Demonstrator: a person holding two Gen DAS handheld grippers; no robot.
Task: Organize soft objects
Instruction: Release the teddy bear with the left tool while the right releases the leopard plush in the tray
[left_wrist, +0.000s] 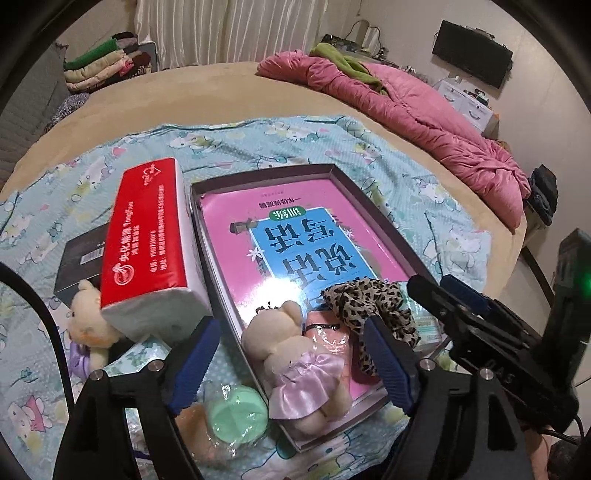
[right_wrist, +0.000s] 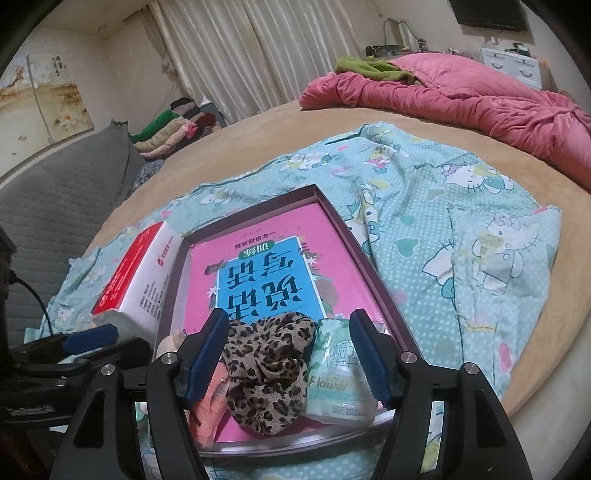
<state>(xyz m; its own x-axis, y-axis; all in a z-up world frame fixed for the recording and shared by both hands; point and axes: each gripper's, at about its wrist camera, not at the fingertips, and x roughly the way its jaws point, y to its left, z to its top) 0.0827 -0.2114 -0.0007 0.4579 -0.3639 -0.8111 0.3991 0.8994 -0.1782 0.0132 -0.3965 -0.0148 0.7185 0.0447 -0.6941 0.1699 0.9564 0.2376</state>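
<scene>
Bedroom: tan bed w/ a teal Hello Kitty sheet spread over it, pink quilt bunched upper right, folded clothes stack upper left by the white curtains.

Center of both views: shallow cardboard tray on the sheet, a pink/blue book flat inside. At the tray's near end lie a cream teddy in a pink dress, a leopard-print scrunchie, a pink packet partly under them, & a mint "Flower" tissue pack at lower right.

Outside the tray, left-center: red/white tissue pack leaning on a black box, a 2nd teddy under its near end. Green round thing in clear wrap bottom center of left view.

Left gripper: fingers wide apart, holding nothing, poised over the dressed teddy. Right gripper: also wide open & empty, fingers flanking the scrunchie and tissue pack; contact unclear.
</scene>
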